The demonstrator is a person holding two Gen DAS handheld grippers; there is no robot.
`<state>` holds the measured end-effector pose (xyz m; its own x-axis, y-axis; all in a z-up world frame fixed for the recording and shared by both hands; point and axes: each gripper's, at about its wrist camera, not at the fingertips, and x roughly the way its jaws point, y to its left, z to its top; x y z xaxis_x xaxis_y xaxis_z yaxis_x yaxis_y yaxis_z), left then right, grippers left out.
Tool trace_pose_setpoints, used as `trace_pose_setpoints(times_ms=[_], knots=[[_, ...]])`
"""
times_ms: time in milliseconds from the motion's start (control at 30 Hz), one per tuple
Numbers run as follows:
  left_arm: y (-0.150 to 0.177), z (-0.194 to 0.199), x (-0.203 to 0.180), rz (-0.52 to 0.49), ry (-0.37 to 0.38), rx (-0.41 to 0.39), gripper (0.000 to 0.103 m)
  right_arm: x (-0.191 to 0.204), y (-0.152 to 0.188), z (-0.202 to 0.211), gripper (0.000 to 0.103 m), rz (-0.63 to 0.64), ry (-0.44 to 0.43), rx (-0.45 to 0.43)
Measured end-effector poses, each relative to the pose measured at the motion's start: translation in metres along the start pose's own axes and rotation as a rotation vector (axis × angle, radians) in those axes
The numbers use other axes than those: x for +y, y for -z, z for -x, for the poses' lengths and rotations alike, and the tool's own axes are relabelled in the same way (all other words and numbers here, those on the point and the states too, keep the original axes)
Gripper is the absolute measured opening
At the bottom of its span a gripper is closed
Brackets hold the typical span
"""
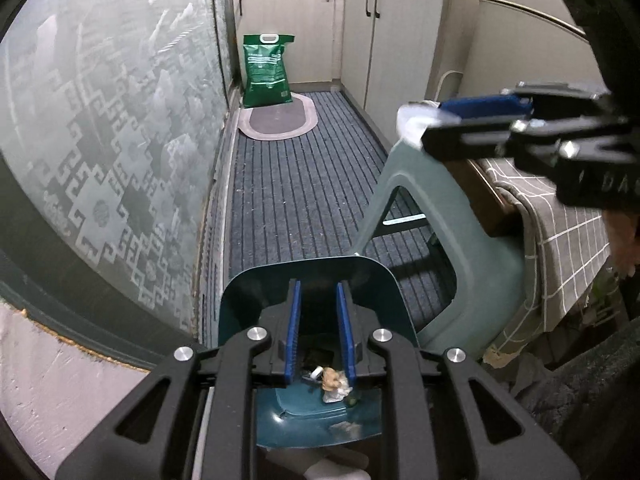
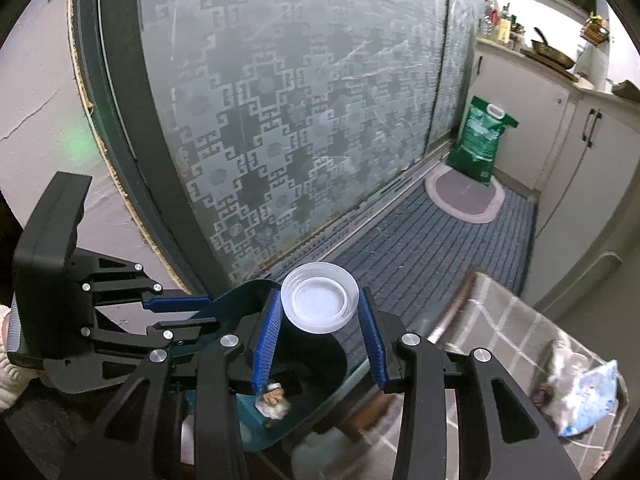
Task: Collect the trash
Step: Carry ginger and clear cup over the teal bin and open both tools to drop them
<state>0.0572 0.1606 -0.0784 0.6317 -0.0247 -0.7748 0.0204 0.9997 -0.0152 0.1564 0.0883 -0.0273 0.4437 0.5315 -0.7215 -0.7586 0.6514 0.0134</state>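
My left gripper [image 1: 318,292] is shut on the raised back wall of a teal dustpan [image 1: 312,412] and holds it up. Crumpled paper scraps [image 1: 334,384] lie in the pan. My right gripper [image 2: 320,304] is shut on a clear plastic lid [image 2: 319,298], held by its rim above the dustpan [image 2: 280,412], with the scraps [image 2: 274,400] showing beneath. In the left wrist view the right gripper [image 1: 432,120] comes in from the right with the lid [image 1: 412,120]. The left gripper [image 2: 200,314] shows at the left of the right wrist view.
A grey-green plastic stool [image 1: 440,240] stands right of the dustpan on striped blue carpet [image 1: 296,188]. A checked cloth [image 2: 500,340] covers a table holding a blue-white bag [image 2: 584,396]. A frosted glass door [image 2: 300,120] runs along the left. A green sack [image 1: 266,70], oval mat [image 1: 280,120] and cabinets [image 1: 392,40] lie farther back.
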Motion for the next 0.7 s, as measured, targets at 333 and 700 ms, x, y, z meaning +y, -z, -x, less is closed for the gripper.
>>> trace_pose_setpoints(times_ms=[333, 700], knots=[[0.002, 0.033, 0.02, 0.057, -0.01, -0.067, 0.018, 0.031, -0.001, -0.05, 0.039, 0.028, -0.031, 0.119], [0.004, 0.064, 0.038, 0.108, -0.014, -0.127, 0.009, 0.036, 0.021, -0.099, 0.039, 0.005, -0.024, 0.288]])
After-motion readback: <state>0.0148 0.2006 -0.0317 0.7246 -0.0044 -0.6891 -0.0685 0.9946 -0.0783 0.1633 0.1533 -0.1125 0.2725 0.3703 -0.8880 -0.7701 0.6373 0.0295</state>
